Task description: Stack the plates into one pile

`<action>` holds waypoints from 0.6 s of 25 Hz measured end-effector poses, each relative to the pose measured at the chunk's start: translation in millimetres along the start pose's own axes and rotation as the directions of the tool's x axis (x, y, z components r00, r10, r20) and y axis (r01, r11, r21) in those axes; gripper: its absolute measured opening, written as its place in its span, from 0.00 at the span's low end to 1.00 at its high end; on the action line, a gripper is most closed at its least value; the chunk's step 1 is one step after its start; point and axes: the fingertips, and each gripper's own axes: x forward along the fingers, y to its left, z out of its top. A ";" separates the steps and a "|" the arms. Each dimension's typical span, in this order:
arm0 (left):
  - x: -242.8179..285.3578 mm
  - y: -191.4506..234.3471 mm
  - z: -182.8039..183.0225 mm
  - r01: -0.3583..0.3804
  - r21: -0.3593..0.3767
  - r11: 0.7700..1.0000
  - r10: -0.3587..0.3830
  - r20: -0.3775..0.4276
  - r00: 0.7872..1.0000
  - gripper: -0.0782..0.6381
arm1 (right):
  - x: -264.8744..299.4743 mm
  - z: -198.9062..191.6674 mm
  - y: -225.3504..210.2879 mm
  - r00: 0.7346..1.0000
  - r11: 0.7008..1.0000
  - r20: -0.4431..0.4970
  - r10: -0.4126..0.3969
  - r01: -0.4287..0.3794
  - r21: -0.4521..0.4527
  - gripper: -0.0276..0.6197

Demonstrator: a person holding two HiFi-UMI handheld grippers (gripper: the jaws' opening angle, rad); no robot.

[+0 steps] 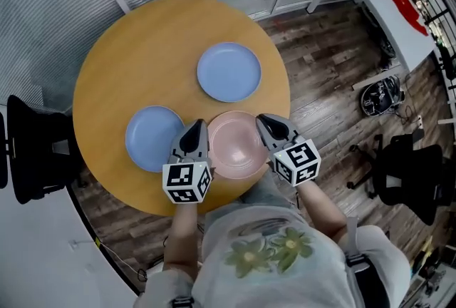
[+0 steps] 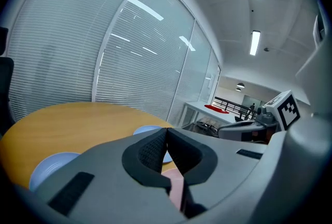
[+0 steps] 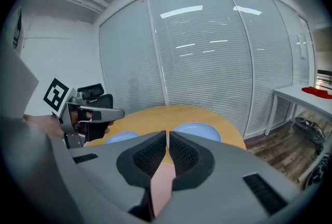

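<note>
**Three plates lie apart, both grippers clenched by the pink one**

The round wooden table (image 1: pixel 135 57) fills the middle of the head view. Three round plates lie flat on it. Each lies on its own, and none is on top of another. The pink plate (image 1: pixel 239 142) is at the table's lower edge, just above the person (image 1: pixel 278 264). One blue plate (image 1: pixel 152 137) lies just to its left. The other blue plate (image 1: pixel 229 71) lies above it, near the table's middle. All three look plain and smooth.

The left gripper (image 1: pixel 194 132) is at the pink plate's left rim. The right gripper (image 1: pixel 269 125) is at its upper right rim. Both are clenched with nothing between the jaws. The left jaws meet at the tips, and the right jaws leave only a thin slit. I cannot tell if either gripper touches the plate.

The grippers cover the lower corners of the pink plate in the head view. In each gripper view only a thin strip of pink shows under the jaws. The gripper's own body cuts off part of each blue plate there.

Only the head view shows all three plates together. The left gripper view shows the right gripper at its right side. Far behind it stands a white desk (image 2: pixel 194 106) with a red thing (image 2: pixel 218 108) on it. The right gripper view shows the left gripper at its left side, with a black chair (image 3: pixel 96 94) behind it. Tall blinds (image 3: pixel 207 52) stand behind the table.
</note>
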 end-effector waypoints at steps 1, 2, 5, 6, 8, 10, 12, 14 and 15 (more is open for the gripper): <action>8.9 2.9 1.3 -0.007 -0.001 1.000 0.007 -0.006 1.000 0.13 | 6.9 0.7 -8.1 1.000 1.000 -0.006 0.000 0.000 0.004 0.11; 17.5 6.3 1.6 -0.014 -0.007 1.000 0.013 -0.012 1.000 0.13 | 14.2 1.6 -15.9 1.000 1.000 -0.012 -0.001 0.001 0.007 0.11; 41.2 17.5 -1.0 -0.024 -0.025 0.999 0.023 -0.037 0.999 0.13 | 37.4 3.9 -37.2 0.999 1.000 -0.032 -0.007 0.008 0.020 0.11; 49.1 20.5 -1.6 -0.023 -0.025 0.999 0.022 -0.045 0.999 0.13 | 44.7 4.8 -44.4 0.999 1.000 -0.037 -0.010 0.011 0.027 0.11; 65.3 24.9 -1.1 -0.022 -0.019 1.000 0.021 -0.057 0.998 0.13 | 57.9 6.7 -59.4 0.999 0.999 -0.042 -0.014 0.016 0.039 0.11; 81.2 29.6 0.4 -0.026 -0.013 1.000 0.025 -0.067 0.997 0.13 | 70.2 7.3 -74.1 0.999 0.999 -0.048 -0.015 0.018 0.050 0.11; 96.4 35.0 0.3 -0.035 -0.011 0.999 0.034 -0.079 0.996 0.13 | 81.8 6.2 -87.7 0.998 0.998 -0.054 -0.014 0.017 0.062 0.11; 110.6 41.3 -1.8 -0.047 -0.010 0.999 0.046 -0.096 0.994 0.13 | 92.6 4.6 -99.9 0.998 0.997 -0.063 -0.013 0.018 0.072 0.11; 117.7 44.9 -3.3 -0.053 -0.009 0.999 0.052 -0.106 0.993 0.13 | 98.4 3.4 -105.6 0.997 0.997 -0.070 -0.012 0.018 0.078 0.11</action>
